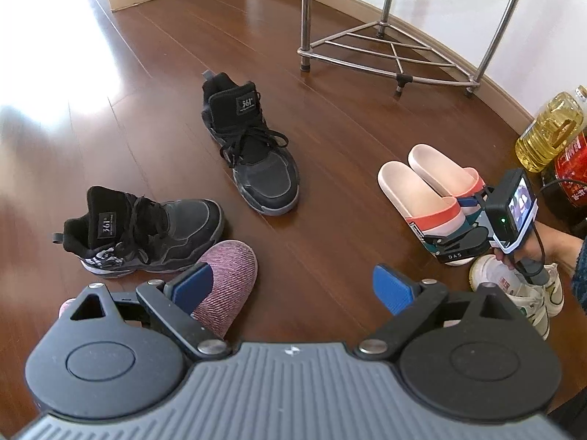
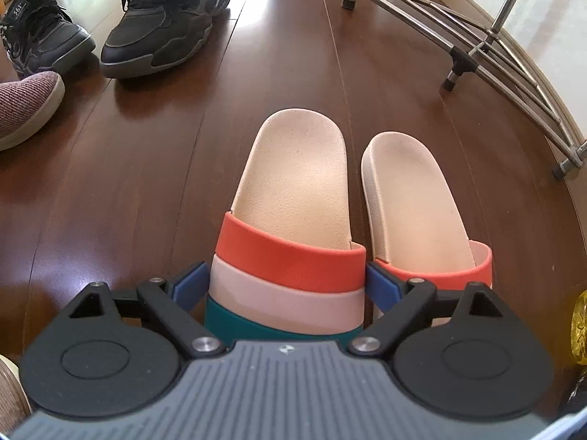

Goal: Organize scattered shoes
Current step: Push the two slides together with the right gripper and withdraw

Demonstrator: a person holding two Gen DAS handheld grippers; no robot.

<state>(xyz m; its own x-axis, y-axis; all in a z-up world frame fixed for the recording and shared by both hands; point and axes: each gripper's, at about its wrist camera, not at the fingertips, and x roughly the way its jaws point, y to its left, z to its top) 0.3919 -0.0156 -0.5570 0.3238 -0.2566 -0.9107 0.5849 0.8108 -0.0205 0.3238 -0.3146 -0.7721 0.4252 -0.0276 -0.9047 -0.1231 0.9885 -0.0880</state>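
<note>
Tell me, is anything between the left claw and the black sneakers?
Yes. A pink knit slipper lies right by the left claw, in front of the nearer black sneaker. The farther black sneaker has only bare floor before it.

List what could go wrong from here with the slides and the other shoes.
1. The right hand-held gripper straddles the strap of the left slide; its right finger sits in the narrow gap beside the other slide and could shove it out of line.
2. The open left hand-held gripper hangs close over the pink slipper and may bump it.
</note>
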